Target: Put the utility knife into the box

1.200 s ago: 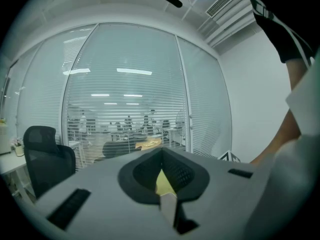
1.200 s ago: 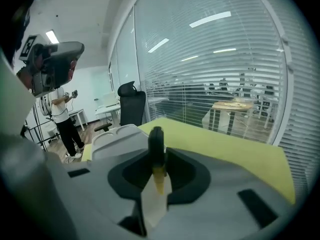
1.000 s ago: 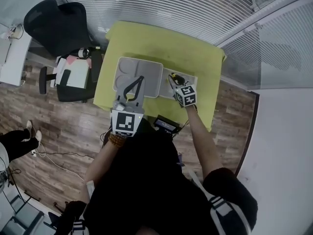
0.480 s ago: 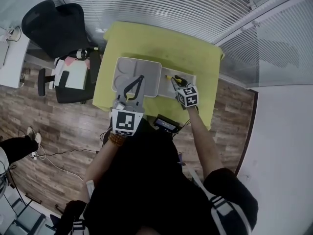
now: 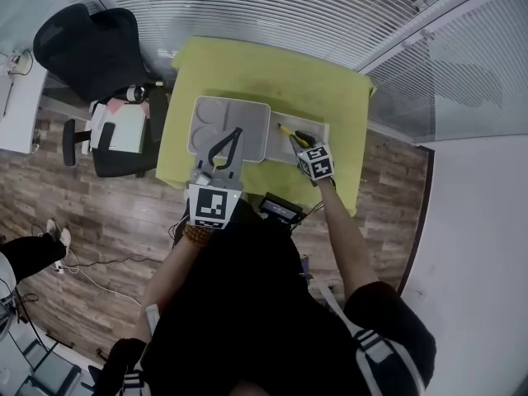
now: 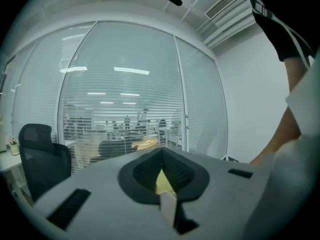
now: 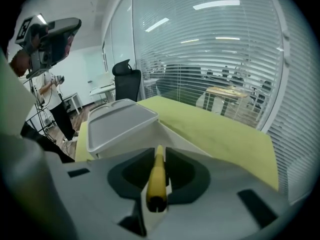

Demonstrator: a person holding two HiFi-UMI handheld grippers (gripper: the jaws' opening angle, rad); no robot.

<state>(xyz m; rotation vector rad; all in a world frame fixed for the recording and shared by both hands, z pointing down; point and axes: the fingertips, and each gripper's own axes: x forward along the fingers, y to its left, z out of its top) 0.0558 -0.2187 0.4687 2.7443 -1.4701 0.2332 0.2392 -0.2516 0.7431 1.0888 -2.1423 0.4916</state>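
Note:
A yellow utility knife [image 5: 287, 132] [image 7: 156, 176] is clamped lengthwise in my right gripper [image 5: 299, 141] [image 7: 157, 159], which is shut on it. Its tip points up-left across a shallow white tray [image 5: 320, 130] toward the grey box [image 5: 206, 114] [image 7: 120, 121]. The box lies on the yellow-green table [image 5: 272, 77], just left of the tray. My left gripper [image 5: 235, 139] [image 6: 162, 176] hovers over the box's near side, jaws shut with nothing held.
A black office chair [image 5: 87, 48] and a low stand with papers [image 5: 124, 126] sit left of the table. A black device [image 5: 280, 211] is at the table's near edge. Glass walls with blinds run behind. A person [image 7: 55, 101] stands far left.
My right gripper has edged slightly left and the knife's tip now reaches toward the grey box. The left gripper has stayed over the box.

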